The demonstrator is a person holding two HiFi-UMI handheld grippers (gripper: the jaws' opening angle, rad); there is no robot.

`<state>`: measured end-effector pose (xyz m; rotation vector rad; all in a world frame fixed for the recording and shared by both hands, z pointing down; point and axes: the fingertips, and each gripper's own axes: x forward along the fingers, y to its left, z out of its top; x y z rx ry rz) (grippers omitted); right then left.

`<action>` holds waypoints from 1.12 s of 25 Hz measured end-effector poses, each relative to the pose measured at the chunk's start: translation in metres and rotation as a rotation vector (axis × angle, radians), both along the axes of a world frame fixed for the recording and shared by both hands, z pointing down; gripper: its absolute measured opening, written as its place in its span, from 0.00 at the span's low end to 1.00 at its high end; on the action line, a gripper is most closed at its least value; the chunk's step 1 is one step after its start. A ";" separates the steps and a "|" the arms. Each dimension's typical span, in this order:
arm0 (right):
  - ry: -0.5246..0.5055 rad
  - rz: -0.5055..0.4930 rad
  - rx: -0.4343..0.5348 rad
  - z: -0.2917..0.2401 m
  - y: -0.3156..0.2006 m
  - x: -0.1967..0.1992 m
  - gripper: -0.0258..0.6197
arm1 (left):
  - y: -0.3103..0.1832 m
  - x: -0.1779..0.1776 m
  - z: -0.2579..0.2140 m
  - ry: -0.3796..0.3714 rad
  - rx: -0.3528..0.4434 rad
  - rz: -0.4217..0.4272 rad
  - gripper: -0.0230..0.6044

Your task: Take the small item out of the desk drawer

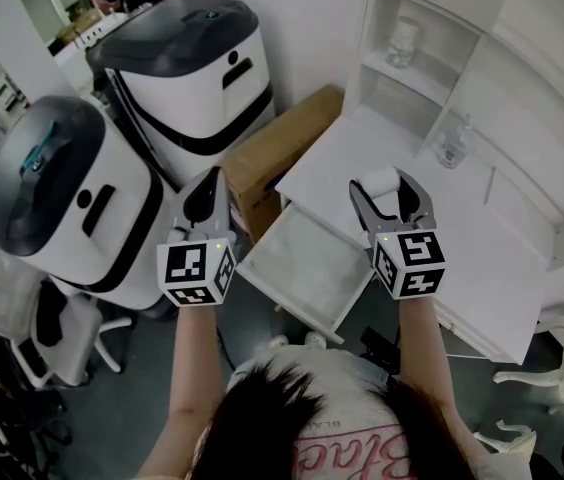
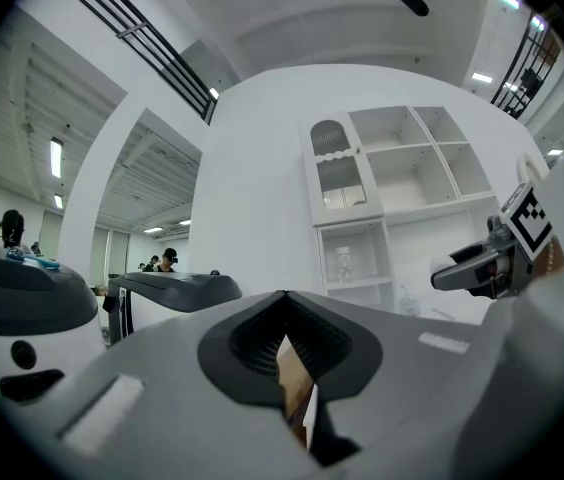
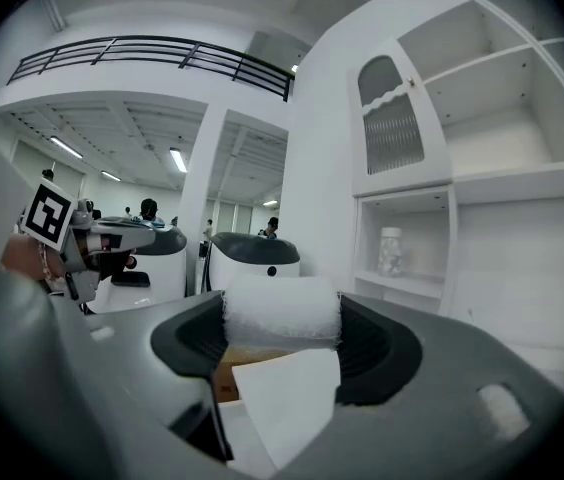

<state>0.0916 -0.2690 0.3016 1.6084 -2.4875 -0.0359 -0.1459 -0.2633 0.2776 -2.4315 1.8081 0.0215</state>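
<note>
White bench (image 1: 467,233) with a shelf hutch (image 1: 417,63) on it fills the right side of the head view. Its drawer (image 1: 307,263) is pulled out from the front edge toward the person. A cardboard box (image 1: 282,148) sits just beside the bench's left end, and two big white-and-black machines (image 1: 192,68) crowd the left, with an office chair (image 1: 62,338) below them. So the open space is pretty much the strip over the drawer and in front of the bench.

The right claw (image 1: 386,190) is up in the air over the bench's front edge, near the drawer's far corner. It's clamped on a white fuzzy roll (image 3: 282,311), one jaw on each end. The roll is clear of the drawer and touching nothing else.

The left claw (image 1: 212,178) floats off the drawer's left side, over the gap next to the nearer machine, jaws pressed together with nothing between them. A glass jar (image 1: 454,143) stands further back on the bench, well apart from both.
</note>
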 end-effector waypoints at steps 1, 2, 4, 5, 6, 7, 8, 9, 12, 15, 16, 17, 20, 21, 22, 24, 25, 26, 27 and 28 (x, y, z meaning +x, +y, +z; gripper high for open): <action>-0.006 0.005 0.018 -0.006 0.000 0.001 0.49 | 0.000 0.000 -0.002 0.000 0.006 0.001 0.06; -0.011 0.010 0.036 -0.011 0.001 0.003 0.49 | 0.000 0.000 -0.004 -0.001 0.012 0.001 0.06; -0.016 0.021 0.069 -0.021 0.002 0.006 0.49 | 0.001 0.001 -0.007 -0.004 0.024 0.003 0.06; -0.018 0.026 0.085 -0.025 0.003 0.007 0.49 | 0.001 0.001 -0.009 -0.006 0.030 0.003 0.06; -0.020 0.031 0.098 -0.029 0.003 0.008 0.49 | 0.001 0.001 -0.011 -0.008 0.036 0.003 0.06; -0.020 0.035 0.110 -0.033 0.003 0.008 0.49 | 0.001 0.000 -0.013 -0.011 0.042 0.004 0.06; -0.021 0.039 0.121 -0.036 0.003 0.009 0.49 | 0.001 0.000 -0.016 -0.012 0.047 0.003 0.06; -0.021 0.042 0.130 -0.039 0.003 0.009 0.49 | 0.001 -0.001 -0.018 -0.014 0.054 0.003 0.06; -0.025 0.051 0.153 -0.046 0.004 0.011 0.49 | 0.002 -0.003 -0.025 -0.018 0.075 0.002 0.06; -0.031 0.060 0.178 -0.054 0.005 0.012 0.49 | 0.003 -0.007 -0.033 -0.020 0.096 -0.002 0.06; -0.033 0.062 0.187 -0.058 0.005 0.013 0.49 | 0.003 -0.008 -0.036 -0.020 0.103 -0.003 0.06; -0.035 0.066 0.198 -0.061 0.006 0.013 0.49 | 0.004 -0.009 -0.039 -0.020 0.110 -0.004 0.06; -0.039 0.082 0.225 -0.071 0.008 0.016 0.49 | 0.005 -0.011 -0.047 -0.020 0.128 -0.007 0.06; -0.039 0.085 0.230 -0.072 0.008 0.017 0.49 | 0.005 -0.012 -0.049 -0.020 0.133 -0.009 0.06; -0.039 0.086 0.234 -0.074 0.008 0.017 0.49 | 0.005 -0.012 -0.051 -0.019 0.136 -0.010 0.06; -0.038 0.089 0.242 -0.076 0.009 0.018 0.49 | 0.005 -0.013 -0.053 -0.019 0.143 -0.011 0.06; -0.037 0.091 0.245 -0.077 0.010 0.018 0.49 | 0.005 -0.013 -0.054 -0.019 0.145 -0.011 0.06; -0.038 0.093 0.247 -0.077 0.010 0.018 0.49 | 0.006 -0.012 -0.055 -0.020 0.148 -0.011 0.06; -0.038 0.093 0.249 -0.078 0.011 0.018 0.49 | 0.006 -0.012 -0.056 -0.021 0.150 -0.010 0.06; -0.039 0.094 0.250 -0.078 0.012 0.019 0.49 | 0.007 -0.012 -0.056 -0.023 0.152 -0.010 0.06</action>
